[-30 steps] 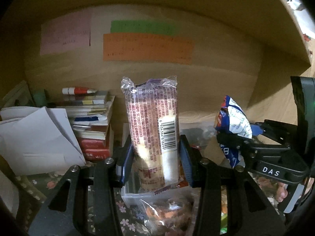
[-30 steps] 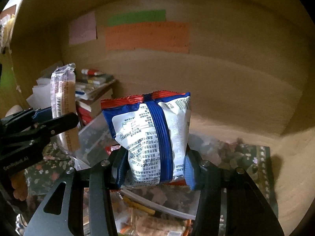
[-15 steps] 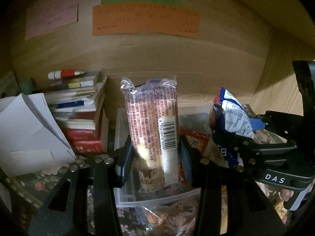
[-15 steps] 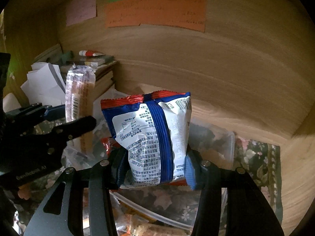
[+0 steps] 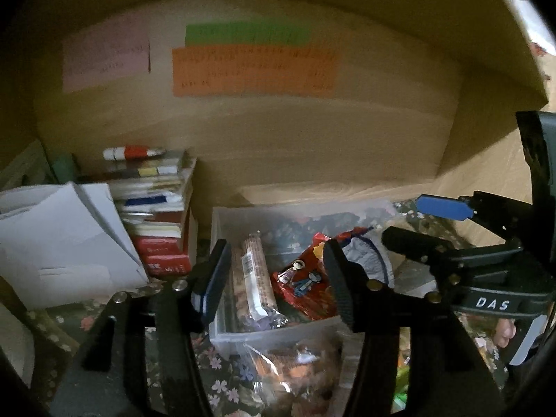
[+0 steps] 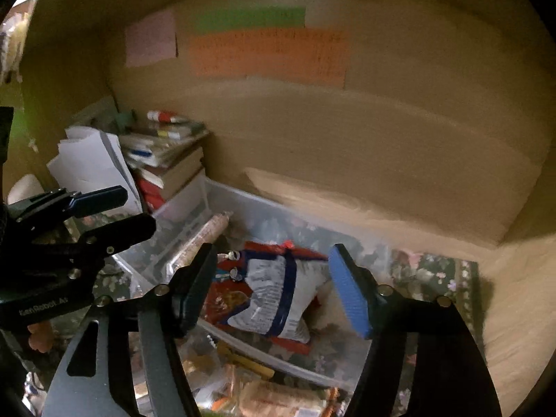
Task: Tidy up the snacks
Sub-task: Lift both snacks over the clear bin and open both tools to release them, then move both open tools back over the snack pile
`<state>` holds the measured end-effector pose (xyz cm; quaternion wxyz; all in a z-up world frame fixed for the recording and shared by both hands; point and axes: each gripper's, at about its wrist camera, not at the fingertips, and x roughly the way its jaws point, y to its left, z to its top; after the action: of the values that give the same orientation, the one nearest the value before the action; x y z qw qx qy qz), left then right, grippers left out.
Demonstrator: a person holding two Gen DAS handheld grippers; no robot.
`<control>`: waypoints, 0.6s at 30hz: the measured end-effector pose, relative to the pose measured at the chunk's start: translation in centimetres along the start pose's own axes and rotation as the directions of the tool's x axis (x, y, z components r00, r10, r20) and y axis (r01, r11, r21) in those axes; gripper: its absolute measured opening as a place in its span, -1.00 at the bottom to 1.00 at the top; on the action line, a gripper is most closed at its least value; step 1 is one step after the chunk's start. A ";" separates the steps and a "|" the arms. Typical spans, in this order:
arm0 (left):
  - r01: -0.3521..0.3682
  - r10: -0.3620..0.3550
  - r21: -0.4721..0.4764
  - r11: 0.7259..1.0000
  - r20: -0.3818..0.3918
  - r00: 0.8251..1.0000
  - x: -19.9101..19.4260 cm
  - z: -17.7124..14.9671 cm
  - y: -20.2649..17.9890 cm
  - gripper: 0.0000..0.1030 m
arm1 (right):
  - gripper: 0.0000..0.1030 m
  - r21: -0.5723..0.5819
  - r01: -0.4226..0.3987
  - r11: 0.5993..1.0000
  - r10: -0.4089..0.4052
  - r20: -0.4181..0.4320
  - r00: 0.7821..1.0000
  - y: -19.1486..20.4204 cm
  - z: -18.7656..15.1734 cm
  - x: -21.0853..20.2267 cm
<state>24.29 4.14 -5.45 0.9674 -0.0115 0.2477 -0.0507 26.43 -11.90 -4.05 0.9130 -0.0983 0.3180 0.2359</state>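
clear plastic bin (image 6: 243, 198) open from above; far right part of its floor bare. long biscuit sleeve (image 5: 255, 278), red snack pack (image 5: 305, 286) and blue-white pouch (image 6: 274, 299) fill the near left. stacked books (image 5: 156, 208) and white folded papers (image 5: 59, 239) crowd the left side. wooden back wall (image 6: 382, 146) stands close behind.

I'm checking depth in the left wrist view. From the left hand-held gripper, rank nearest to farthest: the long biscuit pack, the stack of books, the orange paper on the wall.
1. Long biscuit pack: lying in the clear bin, just beyond the open left hand-held gripper.
2. Stack of books: further back, to the left.
3. Orange paper: on the back wall, farthest.
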 end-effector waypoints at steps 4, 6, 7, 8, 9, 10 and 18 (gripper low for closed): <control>-0.005 0.005 0.007 1.000 0.035 0.999 -2.1 -0.3 0.0 0.25 | 0.27 0.006 0.003 1.000 -0.004 0.048 0.999 -0.1 -0.4 -2.4; -0.011 0.010 0.012 1.000 0.046 0.999 -3.4 -0.8 -0.1 0.33 | 0.32 0.008 0.009 1.000 -0.010 0.070 0.998 -0.3 -1.0 -3.9; -0.013 0.013 0.012 1.000 0.048 0.999 -3.8 -1.0 0.0 0.34 | 0.33 0.009 0.010 1.000 -0.010 0.078 0.997 -0.4 -1.4 -4.4; -0.015 0.015 0.011 1.000 0.048 0.999 -4.2 -1.4 0.1 0.36 | 0.33 0.011 0.012 1.000 -0.013 0.088 0.996 -0.4 -1.9 -5.2; -0.015 0.015 0.009 1.000 0.045 0.999 -4.6 -1.8 0.1 0.38 | 0.33 0.012 0.015 1.000 -0.016 0.094 0.995 -0.3 -2.2 -5.3; -0.016 0.016 0.008 1.000 0.042 0.999 -5.2 -2.2 0.0 0.39 | 0.34 0.014 0.020 1.000 -0.021 0.102 0.995 -0.4 -2.7 -6.0; -0.036 0.036 -0.005 0.999 -0.011 0.999 -7.2 -6.2 0.1 0.52 | 0.35 0.048 0.047 0.998 -0.051 0.086 0.995 -1.4 -6.4 -8.0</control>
<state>15.06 5.02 -7.46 0.9669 -0.0092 0.2531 -0.0326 18.22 -18.18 -3.98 0.9336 -0.0749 0.2807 0.2099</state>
